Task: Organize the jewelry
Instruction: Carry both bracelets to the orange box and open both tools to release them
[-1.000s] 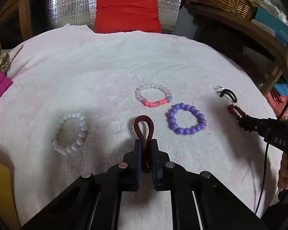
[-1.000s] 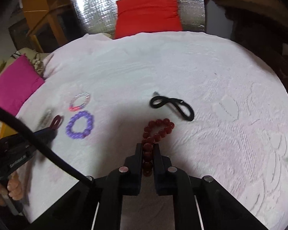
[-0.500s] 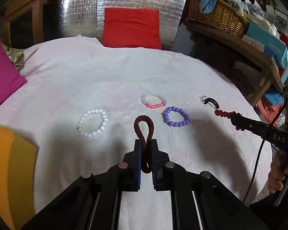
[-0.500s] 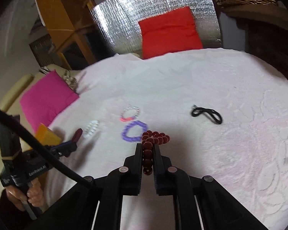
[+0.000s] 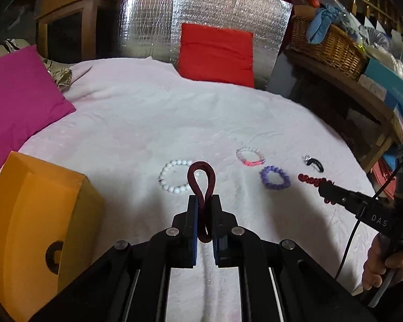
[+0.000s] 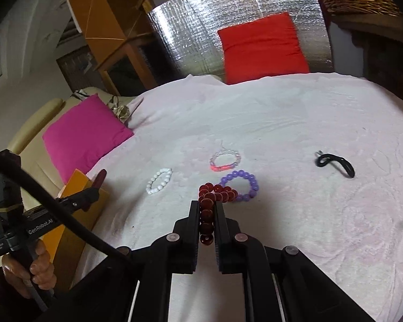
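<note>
The left gripper (image 5: 203,206) is clenched on a dark red coiled band (image 5: 201,179), its loop standing up above the fingertips. The right gripper (image 6: 207,212) pinches a red bead bracelet (image 6: 215,191), beads bunched past the tips. Both hang above the white cloth (image 5: 137,123). On it lie a white bracelet (image 5: 173,177), a pink and clear bracelet (image 5: 249,157), a purple bracelet (image 5: 274,178) and a black clip (image 5: 313,161) nearer the right edge. An orange box (image 5: 37,225) sits at the left edge, below a pink cushion (image 5: 16,99). The far half of the cloth lies bare up to a red cushion (image 5: 217,53).
</note>
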`<act>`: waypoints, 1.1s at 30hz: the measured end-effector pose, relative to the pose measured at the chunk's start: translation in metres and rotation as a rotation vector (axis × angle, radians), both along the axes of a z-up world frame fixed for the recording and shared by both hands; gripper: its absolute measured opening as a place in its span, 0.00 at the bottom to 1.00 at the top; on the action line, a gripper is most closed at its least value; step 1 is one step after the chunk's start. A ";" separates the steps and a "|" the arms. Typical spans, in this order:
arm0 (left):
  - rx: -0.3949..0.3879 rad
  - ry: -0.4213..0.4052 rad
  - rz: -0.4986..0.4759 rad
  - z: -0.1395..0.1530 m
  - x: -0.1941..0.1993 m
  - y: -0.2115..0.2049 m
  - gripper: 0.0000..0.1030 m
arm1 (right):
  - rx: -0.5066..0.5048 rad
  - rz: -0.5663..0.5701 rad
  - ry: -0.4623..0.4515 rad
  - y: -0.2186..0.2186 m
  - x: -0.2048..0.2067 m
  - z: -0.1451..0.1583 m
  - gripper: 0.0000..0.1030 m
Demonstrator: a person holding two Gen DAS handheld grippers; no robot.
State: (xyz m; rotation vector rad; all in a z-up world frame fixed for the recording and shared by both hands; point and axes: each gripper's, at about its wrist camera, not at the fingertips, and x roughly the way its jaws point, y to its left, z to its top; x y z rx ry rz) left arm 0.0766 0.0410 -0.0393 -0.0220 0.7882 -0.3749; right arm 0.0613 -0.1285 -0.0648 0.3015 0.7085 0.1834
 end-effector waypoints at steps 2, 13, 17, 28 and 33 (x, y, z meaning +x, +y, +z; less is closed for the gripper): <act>0.009 0.002 0.011 -0.001 -0.001 0.002 0.09 | 0.000 0.010 -0.001 0.005 0.002 0.000 0.10; 0.079 -0.009 0.069 0.000 0.000 0.003 0.09 | -0.017 0.087 -0.022 0.033 0.008 0.000 0.10; 0.096 -0.019 0.086 0.001 0.000 0.005 0.09 | -0.015 0.100 -0.025 0.040 0.011 0.000 0.10; 0.121 -0.052 0.152 0.009 -0.005 0.016 0.09 | -0.004 0.131 -0.054 0.059 0.013 0.002 0.10; 0.138 -0.087 0.199 0.017 -0.016 0.021 0.09 | 0.002 0.138 -0.081 0.070 0.009 0.005 0.10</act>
